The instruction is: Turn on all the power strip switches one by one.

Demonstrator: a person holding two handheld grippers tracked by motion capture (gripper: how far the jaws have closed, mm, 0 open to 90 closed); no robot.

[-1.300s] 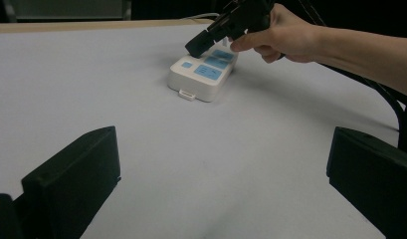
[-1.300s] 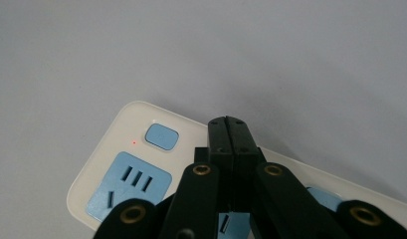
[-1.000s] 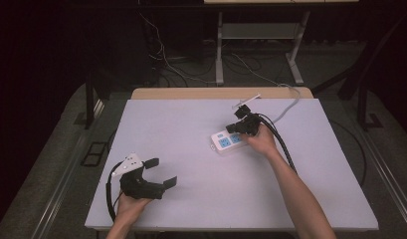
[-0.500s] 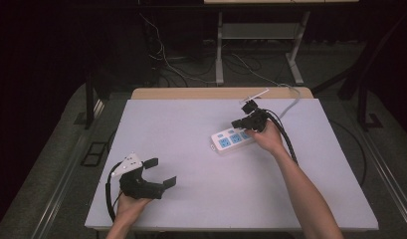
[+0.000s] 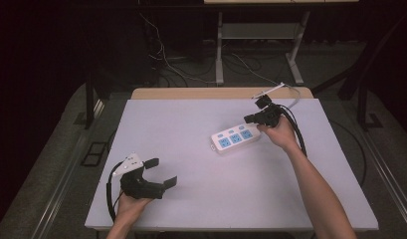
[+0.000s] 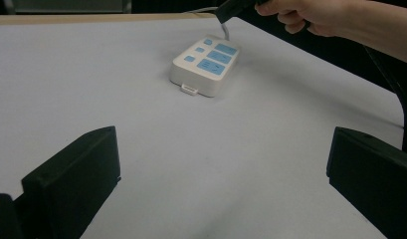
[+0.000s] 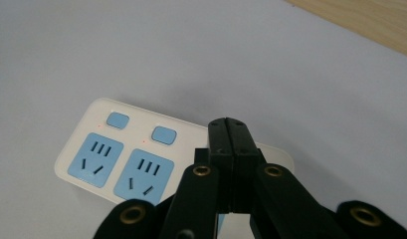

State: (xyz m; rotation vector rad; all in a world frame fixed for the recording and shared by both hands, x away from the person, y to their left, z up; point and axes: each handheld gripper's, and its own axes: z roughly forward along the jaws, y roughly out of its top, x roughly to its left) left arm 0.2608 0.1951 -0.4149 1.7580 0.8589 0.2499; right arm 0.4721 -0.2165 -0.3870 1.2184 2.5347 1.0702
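Down at the near edge of the tabletop (image 5: 201, 149), the left gripper (image 5: 160, 172) sits low in the person's left hand (image 5: 129, 206), its two black jaws spread wide and pointing across the pale surface, nothing between them; the grey plate on its top faces up. From the left gripper view those jaws frame bare tabletop, and beyond them lies the white power strip (image 6: 205, 61), flat, blue sockets up. Moving out to the middle of the tabletop, right of centre, the power strip (image 5: 235, 138) lies at a slant, its far end toward the right hand (image 5: 276, 133). That hand holds the right gripper (image 5: 248, 118) just above the strip's far end, black cable trailing back along the forearm. In the right gripper view the jaws are pressed flat together, tips meeting, pinching nothing, hanging over the strip beside two blue sockets and their two small blue switches. Farther back, the wooden table edge (image 5: 191, 93), then cables on the dark floor (image 5: 171, 59).
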